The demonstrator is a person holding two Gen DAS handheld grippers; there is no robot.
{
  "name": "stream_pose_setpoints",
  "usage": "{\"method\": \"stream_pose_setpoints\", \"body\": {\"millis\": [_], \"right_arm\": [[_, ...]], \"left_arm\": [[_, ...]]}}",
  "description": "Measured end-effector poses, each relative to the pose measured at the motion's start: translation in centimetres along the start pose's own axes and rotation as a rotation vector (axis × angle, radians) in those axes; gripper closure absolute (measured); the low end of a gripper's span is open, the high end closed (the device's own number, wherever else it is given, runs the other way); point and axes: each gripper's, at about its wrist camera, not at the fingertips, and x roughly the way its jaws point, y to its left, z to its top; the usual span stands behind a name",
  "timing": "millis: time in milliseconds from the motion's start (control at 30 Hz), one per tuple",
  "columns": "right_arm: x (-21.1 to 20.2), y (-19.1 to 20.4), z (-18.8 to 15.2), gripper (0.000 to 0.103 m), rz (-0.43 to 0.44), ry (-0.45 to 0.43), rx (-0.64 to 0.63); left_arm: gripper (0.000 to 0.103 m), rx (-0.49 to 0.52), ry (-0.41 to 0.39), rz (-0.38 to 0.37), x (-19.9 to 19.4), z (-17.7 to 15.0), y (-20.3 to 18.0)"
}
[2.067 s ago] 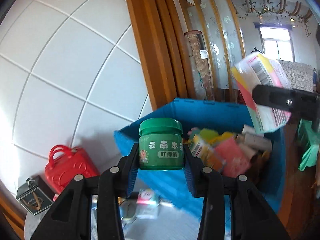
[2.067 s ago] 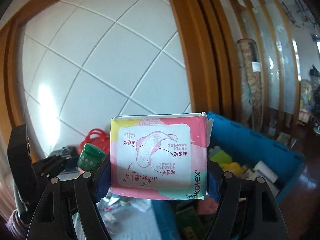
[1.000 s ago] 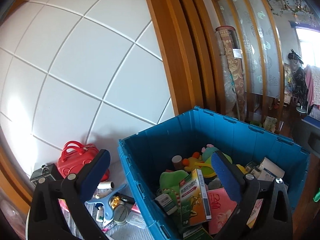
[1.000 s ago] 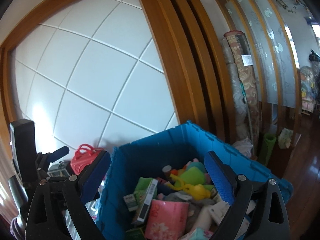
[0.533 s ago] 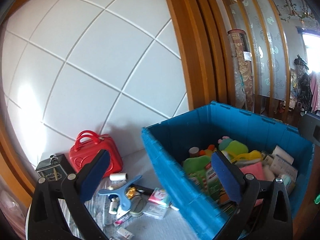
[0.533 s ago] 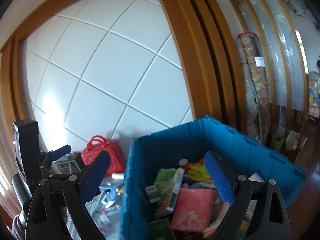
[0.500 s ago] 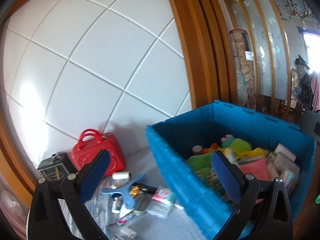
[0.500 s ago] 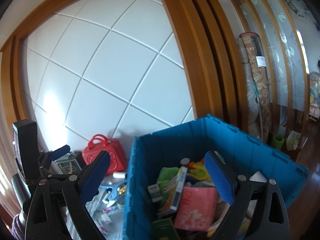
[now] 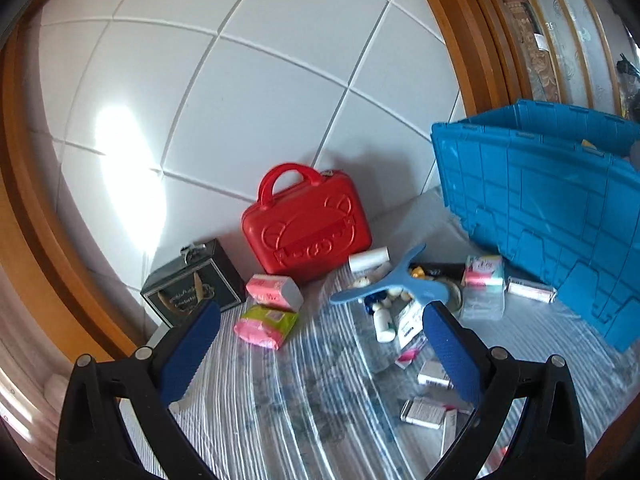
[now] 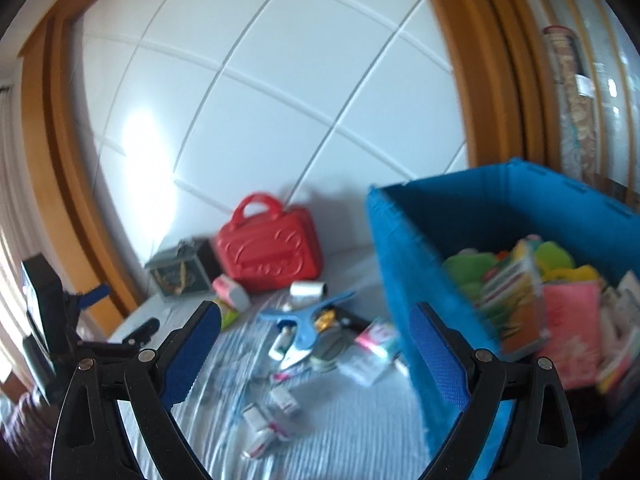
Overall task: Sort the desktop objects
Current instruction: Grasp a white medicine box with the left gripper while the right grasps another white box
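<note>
My left gripper (image 9: 320, 350) is open and empty above the striped cloth (image 9: 300, 400). Ahead of it lie a pink-green packet (image 9: 266, 325), a pink-grey pack (image 9: 274, 293), a blue plastic tool (image 9: 396, 284), a white bottle (image 9: 383, 320) and several small boxes (image 9: 424, 412). The blue crate (image 9: 540, 216) stands at the right. My right gripper (image 10: 314, 354) is open and empty, left of the blue crate (image 10: 404, 264), which holds a pink pack (image 10: 572, 320) and a green box (image 10: 516, 304). The loose items (image 10: 304, 332) lie below it.
A red toy case (image 9: 306, 224) and a dark box (image 9: 192, 282) stand against the white tiled wall (image 9: 240, 100). A wooden frame (image 9: 452, 32) borders the wall. The left gripper's body (image 10: 44, 320) shows at the left of the right wrist view.
Both grippers have let go of the green jar and the pink pack over the crate and have swung left and down toward the loose items on the cloth.
</note>
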Motion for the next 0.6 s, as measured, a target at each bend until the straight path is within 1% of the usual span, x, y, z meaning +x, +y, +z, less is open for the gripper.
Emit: {"method": "stream_pose_setpoints", "body": {"millis": [67, 100, 233, 300, 367, 433, 500, 533, 567, 600], "right_arm": [[3.3, 1.2, -2.1, 0.008, 0.043, 0.075, -0.020], [5.0, 1.9, -3.2, 0.011, 0.062, 0.120, -0.035], [12.5, 3.9, -7.9, 0.018, 0.124, 0.305, -0.139], [16.2, 4.3, -10.0, 0.023, 0.150, 0.385, -0.189], [20.1, 4.1, -12.0, 0.023, 0.173, 0.468, -0.218], [23.5, 3.8, -13.8, 0.027, 0.176, 0.537, -0.248], [26.7, 4.0, -15.6, 0.032, 0.193, 0.587, -0.306], [27.9, 4.2, -16.2, 0.034, 0.197, 0.611, -0.329], [29.3, 4.3, -16.8, 0.039, 0.203, 0.640, -0.348], [30.5, 4.4, -17.6, 0.045, 0.215, 0.668, -0.361]], "left_arm": [[0.000, -0.013, 0.032, -0.025, 1.1, -2.1, 0.6], [0.000, -0.014, 0.051, -0.043, 1.7, -3.2, 0.7], [0.000, -0.005, 0.112, -0.068, 3.8, -6.5, -0.2], [0.000, -0.034, 0.152, -0.080, 5.0, -8.0, -0.7], [0.000, -0.066, 0.204, -0.083, 6.4, -9.2, -1.6], [0.000, -0.091, 0.270, -0.095, 8.3, -10.6, -2.8], [0.000, -0.116, 0.331, -0.092, 9.9, -11.7, -3.7], [0.000, -0.133, 0.360, -0.105, 10.6, -12.4, -4.3], [0.000, -0.144, 0.383, -0.108, 11.1, -12.8, -4.8], [0.000, -0.150, 0.400, -0.105, 11.4, -13.1, -5.1]]}}
